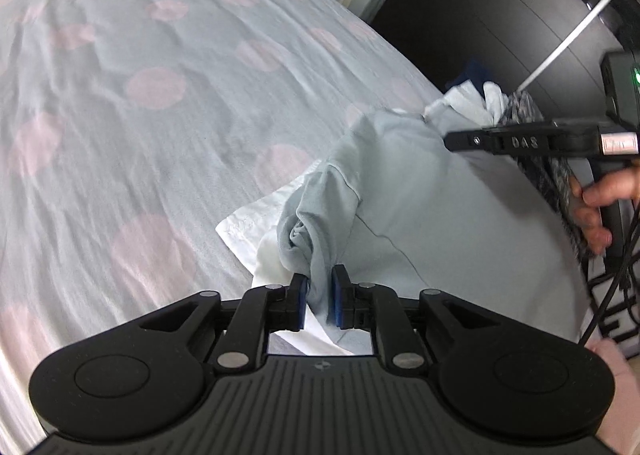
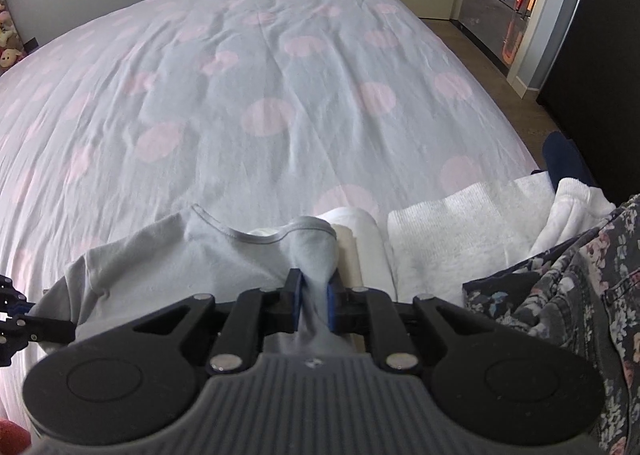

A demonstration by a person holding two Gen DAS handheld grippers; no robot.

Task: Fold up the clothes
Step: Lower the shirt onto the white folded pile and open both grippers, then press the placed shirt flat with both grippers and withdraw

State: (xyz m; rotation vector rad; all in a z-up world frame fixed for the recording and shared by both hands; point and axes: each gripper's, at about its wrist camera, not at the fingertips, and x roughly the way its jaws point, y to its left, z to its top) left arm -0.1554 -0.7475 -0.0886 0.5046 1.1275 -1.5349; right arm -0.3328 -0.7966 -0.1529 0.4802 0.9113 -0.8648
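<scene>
A pale grey T-shirt is being laid down at the near edge of the bed, and each end of it is gathered between a pair of jaws. In the left wrist view, a bunched fold of the shirt is running through the left gripper; its jaws are standing slightly parted, a thin gap is showing beside the left pad, and whether the cloth is being pinched cannot be told. In the right wrist view, the right gripper is set narrowly around the fabric just below the collar, and the pads appear to be touching it on both sides.

The step in hand is judged to be the setting-down of the shirt for folding. Beside the shirt, toward the bed's right edge, a white towel and a flowered garment are lying. Beyond the shirt, the dotted bedcover is stretching away bare.

Next, a flat spread is likely being called for: both ends drawn apart and away from the towel, with wrinkles smoothed, before any fold is begun.
</scene>
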